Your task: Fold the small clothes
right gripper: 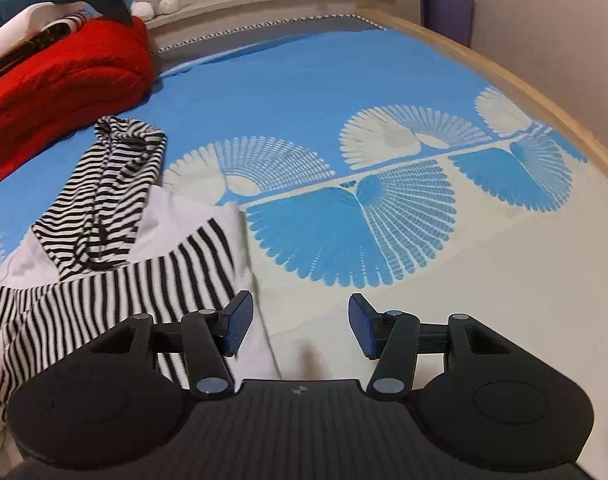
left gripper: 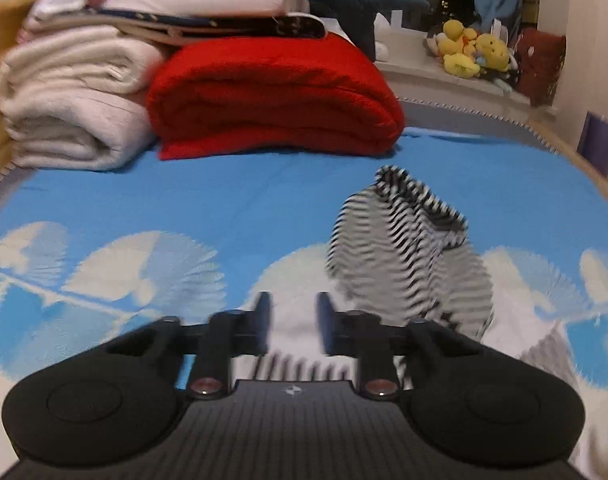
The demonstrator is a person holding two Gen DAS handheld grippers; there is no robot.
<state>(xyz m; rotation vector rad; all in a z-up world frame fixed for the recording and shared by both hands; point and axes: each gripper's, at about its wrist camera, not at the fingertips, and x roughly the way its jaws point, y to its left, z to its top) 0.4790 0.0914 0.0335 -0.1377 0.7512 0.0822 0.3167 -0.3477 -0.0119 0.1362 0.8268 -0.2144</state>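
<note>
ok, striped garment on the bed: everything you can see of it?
The striped garment is soft knit in black-and-white stripes with plain white panels. It lies crumpled and unfolded on the blue patterned bedspread, one narrow striped part bunched toward the red blanket without touching it. The right gripper, open, has one finger over its edge; nothing grips it.

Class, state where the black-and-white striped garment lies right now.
The striped garment lies crumpled on the blue bedspread, left of the open right gripper, just in front of the red blanket.
</note>
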